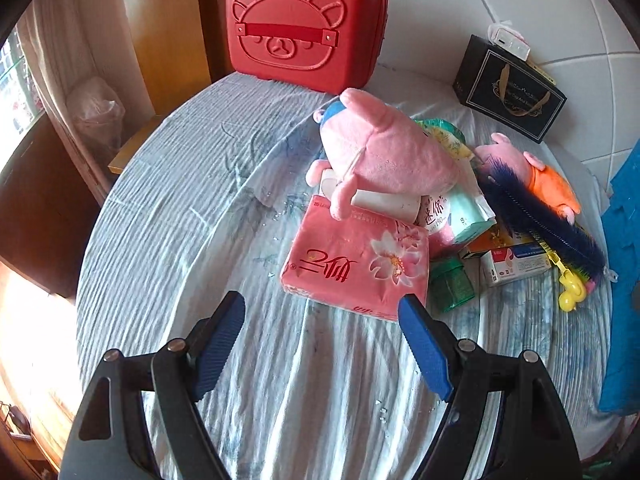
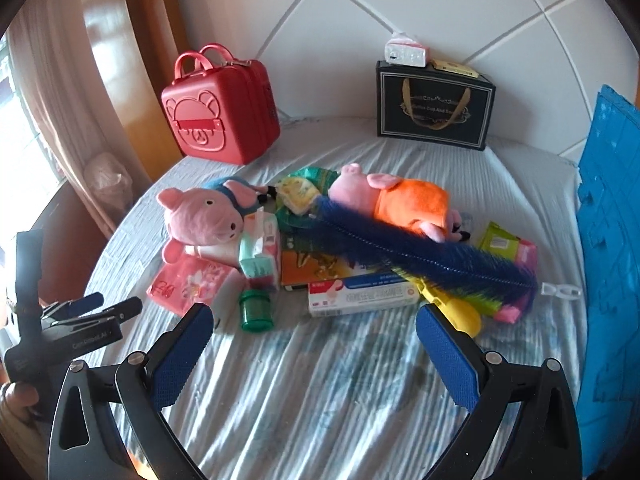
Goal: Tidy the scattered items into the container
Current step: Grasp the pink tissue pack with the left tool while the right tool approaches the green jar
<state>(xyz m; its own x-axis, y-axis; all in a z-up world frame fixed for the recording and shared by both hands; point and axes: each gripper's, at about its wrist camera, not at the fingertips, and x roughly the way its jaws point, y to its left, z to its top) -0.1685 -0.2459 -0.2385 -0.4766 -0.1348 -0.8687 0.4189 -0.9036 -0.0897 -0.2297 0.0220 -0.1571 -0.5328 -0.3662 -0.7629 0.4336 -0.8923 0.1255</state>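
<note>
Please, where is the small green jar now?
In the right wrist view the small green jar stands on the bed sheet at the pile's near edge, between the pink tissue pack and the white box.

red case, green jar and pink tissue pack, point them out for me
red case point(image 2: 218, 120), right wrist view, on its bear-embossed front
green jar point(image 2: 257, 309), right wrist view, on its ribbed side
pink tissue pack point(image 1: 356, 264), left wrist view, on its printed top face

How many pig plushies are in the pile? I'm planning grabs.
2. The blue-shirt pig lies on the pile's left, over the tissue pack; the orange-shirt pig on its right. Others may be buried.
</note>
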